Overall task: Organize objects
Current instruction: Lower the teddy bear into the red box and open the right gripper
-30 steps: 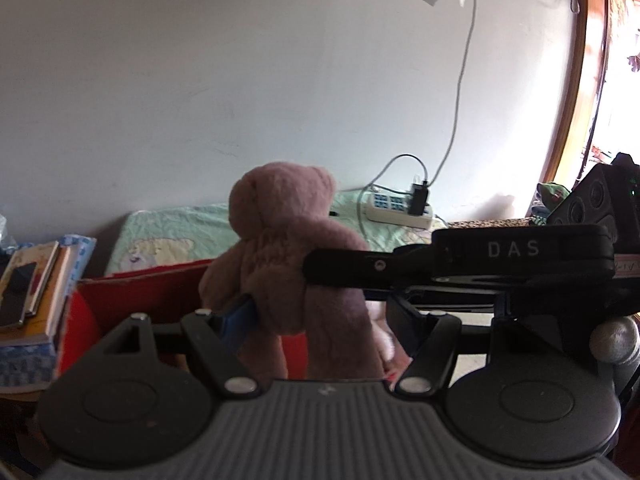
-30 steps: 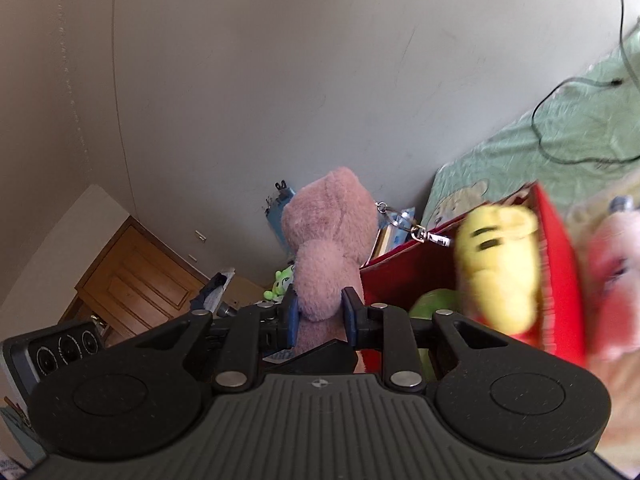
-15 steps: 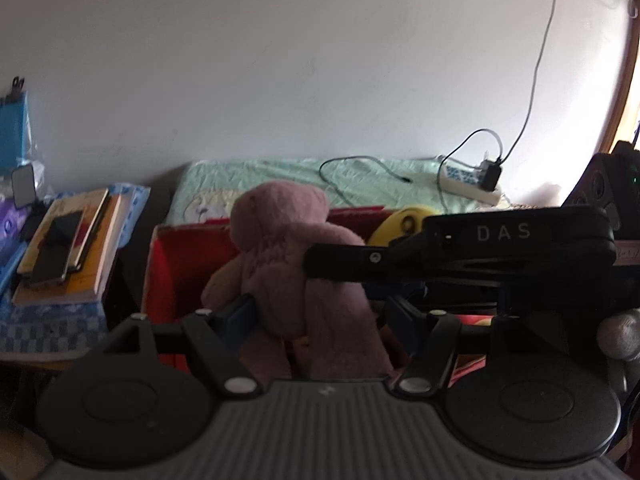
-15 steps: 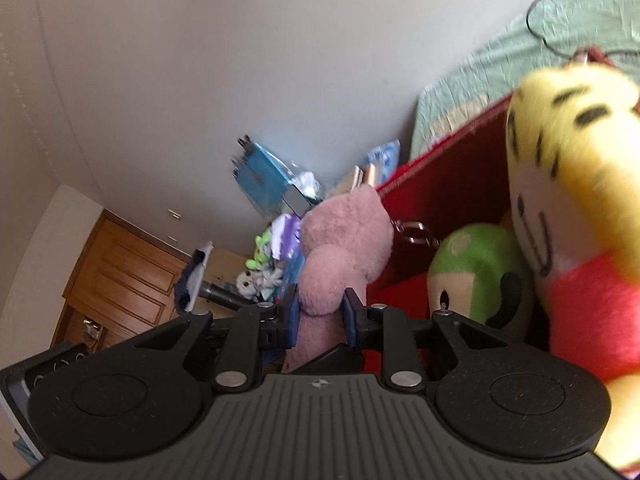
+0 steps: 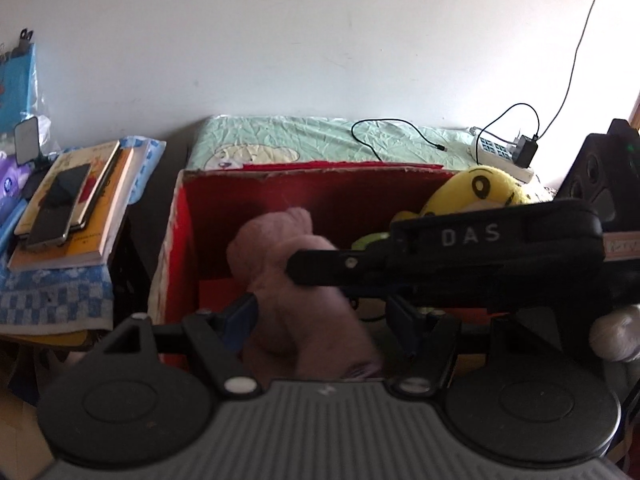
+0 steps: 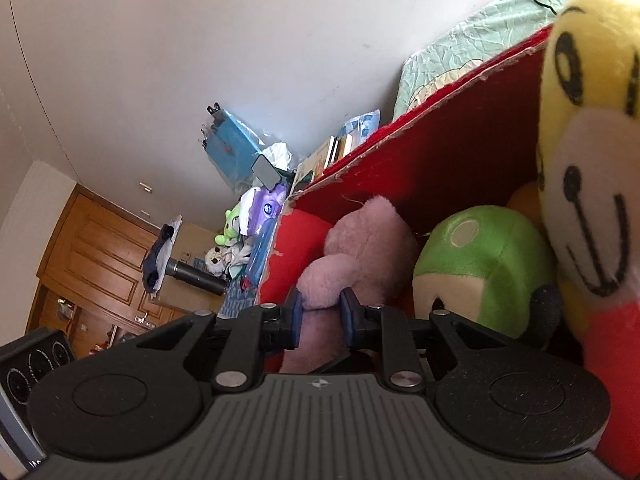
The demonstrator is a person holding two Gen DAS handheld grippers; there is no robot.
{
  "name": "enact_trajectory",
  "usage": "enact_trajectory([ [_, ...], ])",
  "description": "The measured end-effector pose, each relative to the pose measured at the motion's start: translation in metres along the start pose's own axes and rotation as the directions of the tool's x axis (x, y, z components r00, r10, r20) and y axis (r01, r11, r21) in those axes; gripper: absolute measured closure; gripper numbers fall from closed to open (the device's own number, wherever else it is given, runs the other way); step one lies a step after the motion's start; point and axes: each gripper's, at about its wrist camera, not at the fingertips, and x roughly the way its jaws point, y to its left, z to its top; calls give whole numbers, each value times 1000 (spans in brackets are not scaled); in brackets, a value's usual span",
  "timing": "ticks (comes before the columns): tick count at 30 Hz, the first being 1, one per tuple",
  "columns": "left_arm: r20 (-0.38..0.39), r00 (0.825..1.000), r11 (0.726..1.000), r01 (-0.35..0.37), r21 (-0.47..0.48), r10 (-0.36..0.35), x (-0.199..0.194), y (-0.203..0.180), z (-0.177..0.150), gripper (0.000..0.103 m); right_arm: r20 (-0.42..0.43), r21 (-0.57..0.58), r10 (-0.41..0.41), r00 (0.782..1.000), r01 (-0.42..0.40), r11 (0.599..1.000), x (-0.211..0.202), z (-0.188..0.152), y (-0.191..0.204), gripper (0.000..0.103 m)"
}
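A pink teddy bear [image 5: 288, 248] hangs inside the open red box [image 5: 320, 200], at its left side, with its head below the rim. My left gripper [image 5: 324, 316] is shut on the bear's lower body. The right gripper [image 6: 320, 312] is shut on a narrow part of the bear [image 6: 368, 240]. Its black housing [image 5: 496, 248] crosses in front of the left wrist view from the right. A green plush [image 6: 480, 256] and a yellow plush [image 6: 592, 120] sit in the red box [image 6: 460, 140] to the bear's right, close to it.
Left of the box, a stack of books [image 5: 68, 216] with a phone on top rests on a blue checked cloth. Behind the box lie a green sheet [image 5: 320, 136], a black cable and a power strip [image 5: 500, 152]. Further left stand cluttered shelves [image 6: 256, 208] and a wooden door [image 6: 100, 260].
Both grippers have come down with the bear. Its head stood above the box rim before and is now below it, inside the box. The yellow and green plush now loom closer.
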Motion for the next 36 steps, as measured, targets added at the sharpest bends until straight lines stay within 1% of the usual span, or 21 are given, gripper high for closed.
enact_trajectory([
  [4, -4, 1000, 1000, -7, 11, 7, 4, 0, -1, 33, -37, -16, -35, 999, 35, 999, 4, 3, 1, 81],
  [8, -26, 1000, 1000, 1, -4, -1, 6, 3, -1, 30, -17, -33, -85, 996, 85, 996, -2, -1, 6, 80],
  [11, -33, 999, 1000, -11, -2, 11, 6, 2, -2, 27, -12, -43, -116, 993, 115, 992, -7, -4, 5, 78],
  [13, -32, 999, 1000, -20, -2, 19, 6, 2, -3, 26, -7, -32, -124, 992, 123, 992, -11, -5, 3, 76],
  [14, -30, 999, 1000, -20, -5, 19, 5, 2, -3, 24, -2, -21, -129, 992, 129, 991, -12, -5, 1, 71],
  [19, -31, 999, 999, -41, -15, 40, 2, 6, -5, 20, 28, 9, -142, 990, 141, 990, -20, -8, -6, 71],
  [31, -83, 991, 994, -109, -11, 108, 4, 1, -3, 17, 98, -94, -206, 974, 215, 972, -23, -18, 13, 71],
  [34, -93, 989, 993, -120, -12, 118, 4, -1, -4, 14, 113, -115, -215, 970, 228, 967, -26, -20, 15, 71],
  [36, -97, 987, 992, -127, -13, 125, 3, -3, -4, 11, 123, -131, -221, 968, 237, 963, -27, -22, 18, 71],
])
